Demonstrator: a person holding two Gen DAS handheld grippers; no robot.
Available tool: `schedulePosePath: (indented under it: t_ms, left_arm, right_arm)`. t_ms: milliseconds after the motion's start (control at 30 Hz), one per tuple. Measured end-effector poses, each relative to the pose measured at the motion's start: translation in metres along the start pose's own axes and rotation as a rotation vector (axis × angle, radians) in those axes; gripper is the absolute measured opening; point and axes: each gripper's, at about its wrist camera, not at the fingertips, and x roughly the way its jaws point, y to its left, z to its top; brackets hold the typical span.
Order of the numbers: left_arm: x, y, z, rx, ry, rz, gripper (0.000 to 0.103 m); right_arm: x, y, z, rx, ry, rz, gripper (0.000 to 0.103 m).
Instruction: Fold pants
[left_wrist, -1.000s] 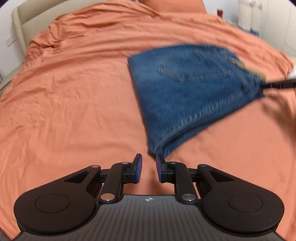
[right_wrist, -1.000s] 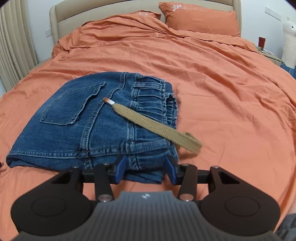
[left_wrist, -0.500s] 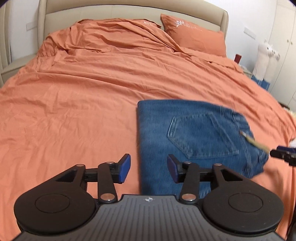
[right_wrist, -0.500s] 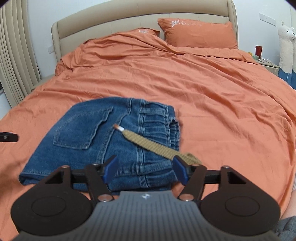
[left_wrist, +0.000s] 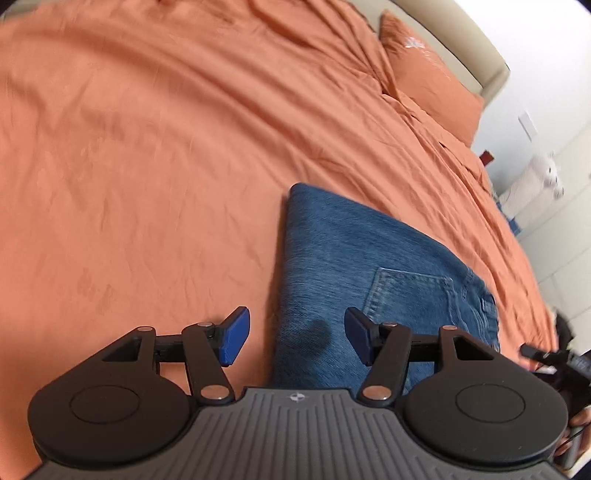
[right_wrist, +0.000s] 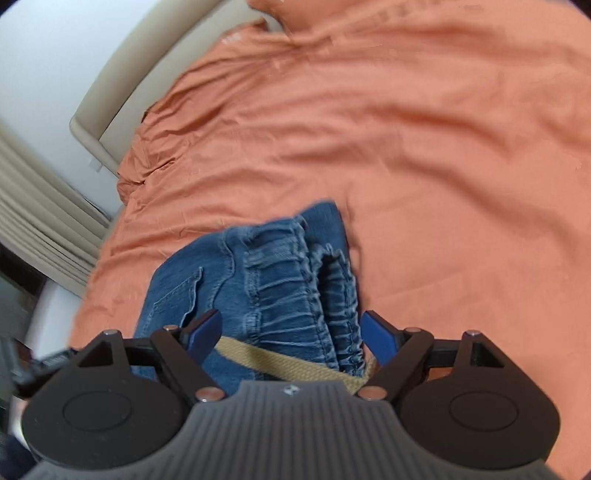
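The folded pants are laid flat on the orange bed. The left gripper and the right gripper are held above them, jaws released and nothing grasped.

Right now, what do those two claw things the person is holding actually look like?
Both look alike. The left claw and right claw each have black jointed linkages with silver pivot pins, two round black discs, a ribbed grey body bearing a small round emblem, and blue pads on the fingertips.
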Motion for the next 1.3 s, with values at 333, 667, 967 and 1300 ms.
schedulePosePath:
  t_ms: [333, 667, 967, 1300]
  left_arm:
    - [0.038, 0.038, 0.007, -0.066, 0.082, -0.218, 0.068]
    - [0.05, 0.03, 0.001, -0.086, 0.078, -0.27, 0.026]
    - [0.012, -0.019, 0.002, 0.09, 0.011, -0.117, 0.007]
    - [-0.077, -0.057, 0.006, 0.219, -0.058, -0.055, 0.007]
  right_arm:
    - [0.047, -0.043, 0.008, 0.168, 0.113, 0.132, 0.064]
    - [0.06, -0.048, 0.008, 0.213, 0.094, 0.19, 0.038]
    - [0.021, -0.007, 0.004, 0.097, -0.03, 0.209, 0.025]
    - [-0.048, 0.069, -0.015, -0.027, -0.085, 0.235, 0.024]
